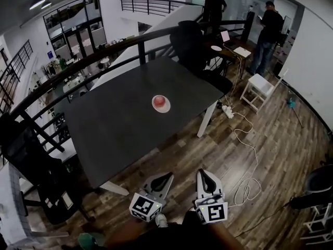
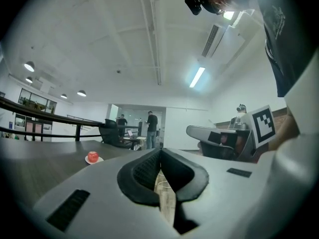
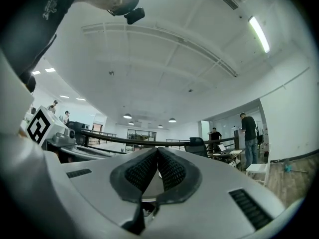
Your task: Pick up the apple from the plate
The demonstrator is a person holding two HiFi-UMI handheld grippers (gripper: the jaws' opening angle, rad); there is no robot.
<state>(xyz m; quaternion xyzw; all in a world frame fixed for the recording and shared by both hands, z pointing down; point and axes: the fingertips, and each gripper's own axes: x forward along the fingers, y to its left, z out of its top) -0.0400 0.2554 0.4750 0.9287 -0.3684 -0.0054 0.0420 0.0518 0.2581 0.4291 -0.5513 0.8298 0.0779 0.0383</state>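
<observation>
Dark office table (image 1: 119, 124) carries the apple (image 1: 161, 100) untouched on its plate (image 1: 162, 111), left gripper (image 1: 164, 177) and right gripper (image 1: 207, 174) both closed, empty and well short of it; pickup not begun.

Left hand-held gripper (image 2: 160, 151) fills the lower frame, pointing level; jaws together, black pads meeting at the tips, nothing btwn them. Far ahead to the left, a red apple (image 2: 92, 156) sits on a small white plate (image 2: 94, 161) on the dark bench (image 2: 45, 158), well apart from the jaws. Dark railing (image 2: 50, 118) runs behind the bench. In bkgd, a black chair (image 2: 112, 133) and two people (image 2: 151, 123) standing by it. At right, the right hand-held gripper (image 2: 192, 131) w/ its marker cube (image 2: 262, 123). Strip light (image 2: 197, 77) on the ceiling.
</observation>
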